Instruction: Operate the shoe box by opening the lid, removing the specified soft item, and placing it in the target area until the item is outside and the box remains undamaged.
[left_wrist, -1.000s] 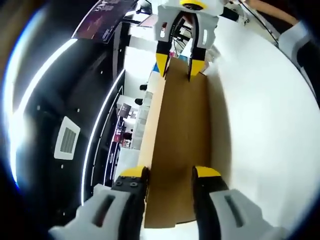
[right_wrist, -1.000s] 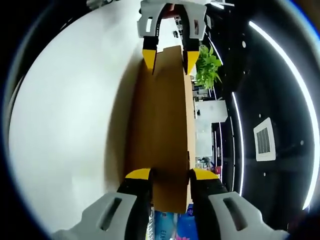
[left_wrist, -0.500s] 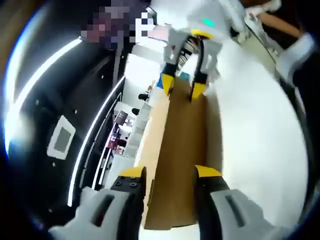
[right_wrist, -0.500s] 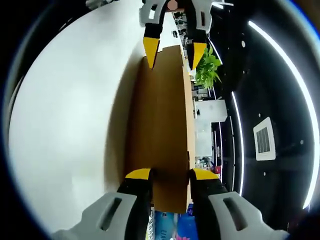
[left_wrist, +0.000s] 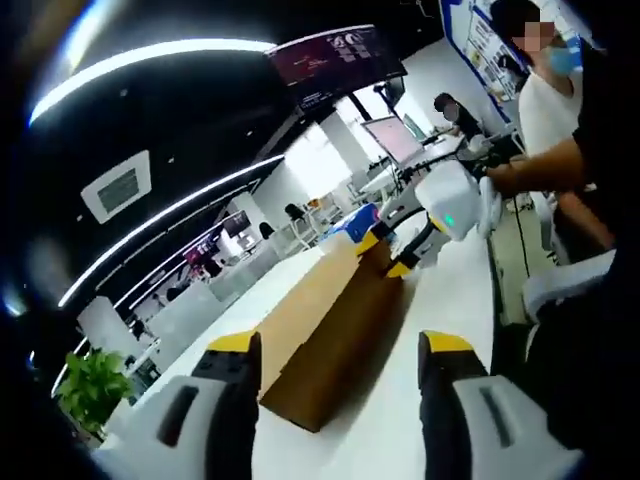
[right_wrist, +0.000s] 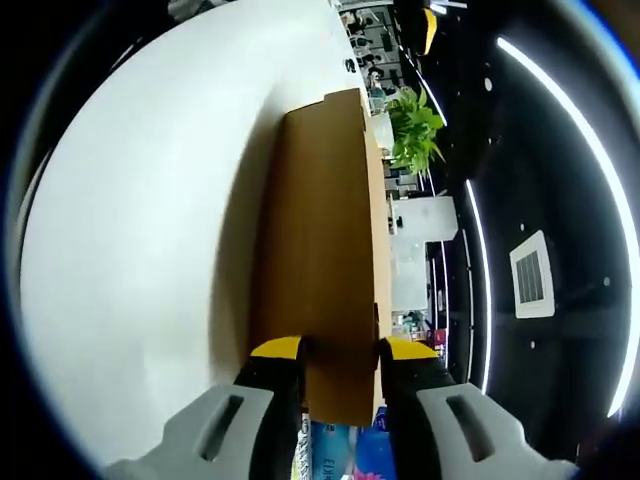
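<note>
My left gripper hangs with jaws spread, clear of the cardboard box on the white table. My right gripper pinches the box's near end.

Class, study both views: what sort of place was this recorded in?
Probably an open-plan office or lab: a long white table, strip ceiling lights, a monitor and people at desks behind the cardboard box.

A white desk carries a long brown cardboard shoe box, which lies flat on it with its lid shut. In the right gripper view the same desk spreads pale and smooth beside the shoe box.
</note>
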